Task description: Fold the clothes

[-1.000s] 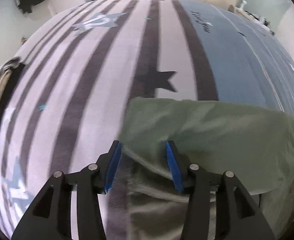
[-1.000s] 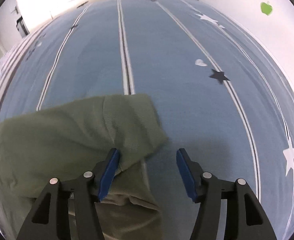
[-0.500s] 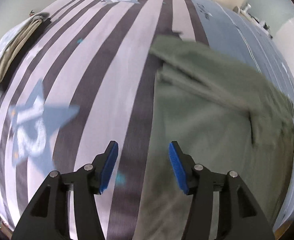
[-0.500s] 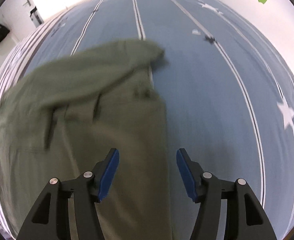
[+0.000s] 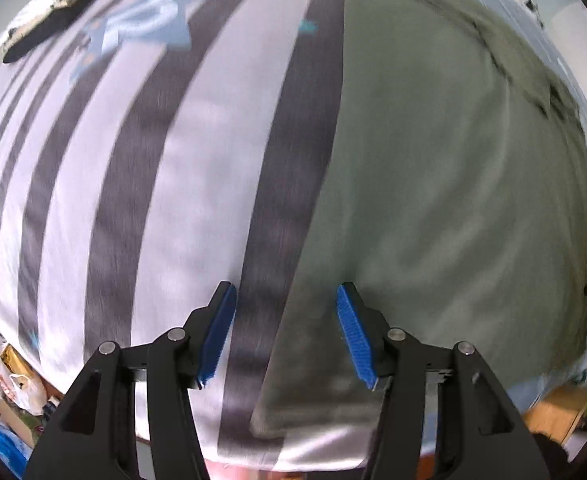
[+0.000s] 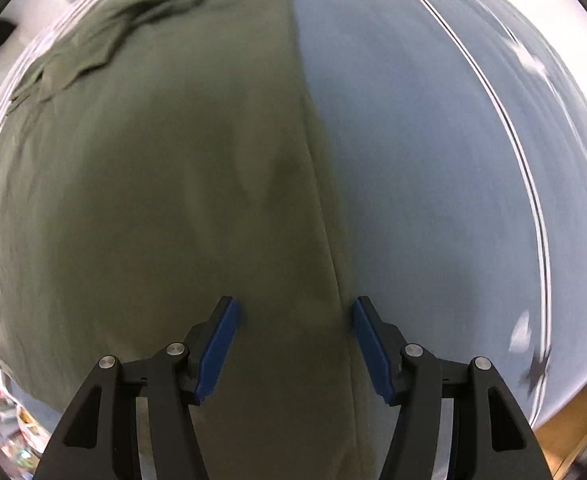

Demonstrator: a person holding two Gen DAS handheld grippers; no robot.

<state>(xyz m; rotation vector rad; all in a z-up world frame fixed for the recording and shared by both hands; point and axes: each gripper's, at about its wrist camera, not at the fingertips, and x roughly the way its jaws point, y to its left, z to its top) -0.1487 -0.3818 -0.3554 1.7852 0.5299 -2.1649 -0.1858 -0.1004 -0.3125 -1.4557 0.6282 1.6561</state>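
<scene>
An olive-green garment (image 5: 433,184) lies spread flat on the bed, its sleeves folded in at the far end. In the left wrist view my left gripper (image 5: 285,332) hangs open over the garment's left edge near its near hem, with one blue pad over the striped cover and the other over green cloth. In the right wrist view the same garment (image 6: 153,184) fills the left half. My right gripper (image 6: 293,344) stands open above the garment's right edge, close to the near hem. Neither gripper holds cloth.
The bed cover is grey-and-white striped (image 5: 133,184) on the left and blue (image 6: 433,160) with thin white lines on the right. Folded clothes (image 5: 57,4) lie at the far left of the bed. Clutter and bags (image 5: 9,384) sit on the floor past the bed's near edge.
Both grippers let go of the garment's far end and swept back along its side edges to the near hem. The garment now lies flat with its sleeves folded in.
</scene>
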